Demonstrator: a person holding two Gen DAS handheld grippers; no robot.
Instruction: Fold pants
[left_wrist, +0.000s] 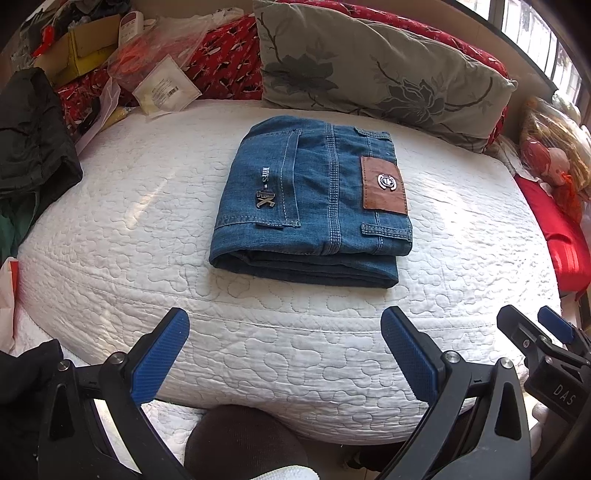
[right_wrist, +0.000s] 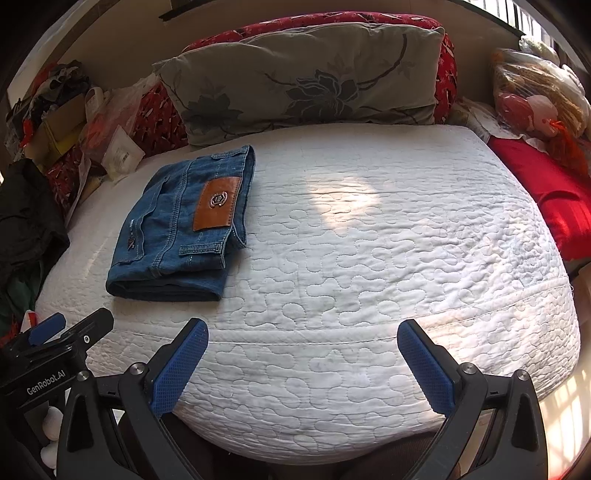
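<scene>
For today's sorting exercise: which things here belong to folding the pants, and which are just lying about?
Belongs to the job:
jeans, folded on the quilt
left gripper, open
right gripper, open

Just lying about:
pillow
dark jacket
cardboard box
doll

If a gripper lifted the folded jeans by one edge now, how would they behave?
The folded jeans would probably sag and unfold: several loose denim layers show at the near edge, with nothing holding them. They look fairly heavy for their size. Pushed across the quilted mattress cover, they would likely drag and bunch.
</scene>
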